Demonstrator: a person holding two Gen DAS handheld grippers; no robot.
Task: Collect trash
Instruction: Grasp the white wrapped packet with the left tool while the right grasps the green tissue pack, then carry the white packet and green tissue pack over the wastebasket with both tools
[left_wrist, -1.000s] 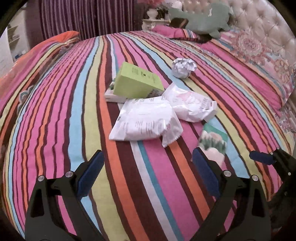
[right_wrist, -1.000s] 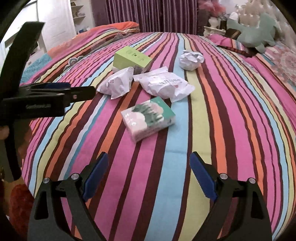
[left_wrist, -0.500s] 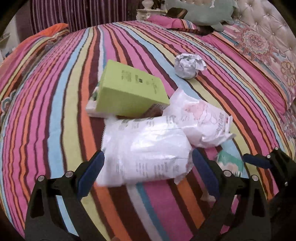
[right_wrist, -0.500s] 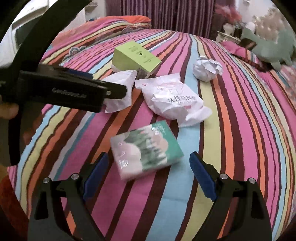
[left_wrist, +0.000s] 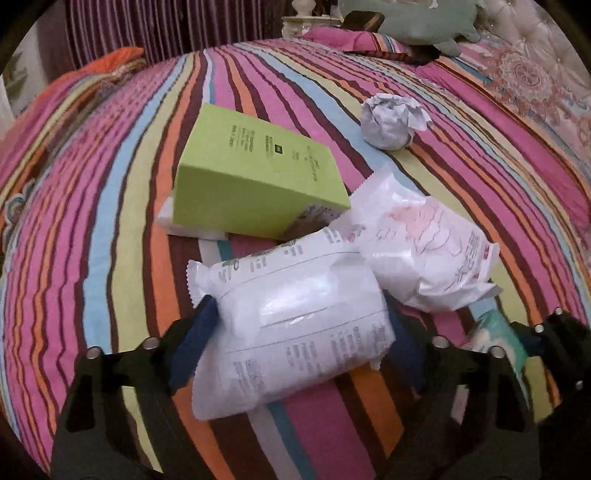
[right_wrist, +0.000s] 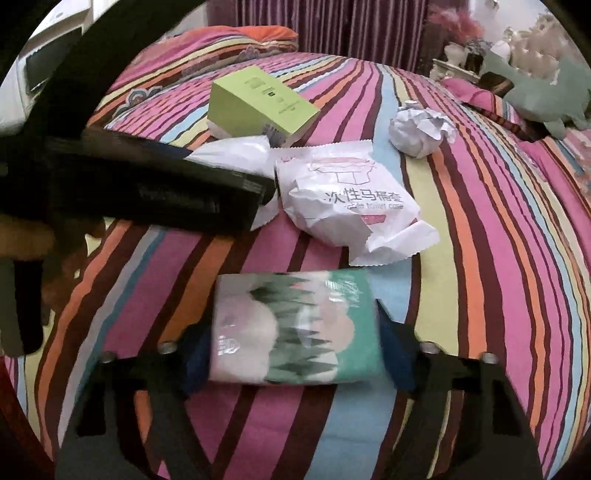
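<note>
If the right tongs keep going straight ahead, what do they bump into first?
The green tissue pack already sits between the right tongs. Straight beyond it, probably the white wrapper with pink print, though depth is hard to judge.

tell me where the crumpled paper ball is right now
The crumpled white paper ball lies on the striped bedspread, upper right in both wrist views, beyond the white printed wrapper and right of the lime-green cardboard box.

Striped bedspread (left_wrist: 110, 236) lies bare at the frame's left. Toward the centre, green box (left_wrist: 255, 173), printed white packet (left_wrist: 424, 254) and crumpled paper ball (left_wrist: 388, 122) crowd together, blocking passage.
</note>
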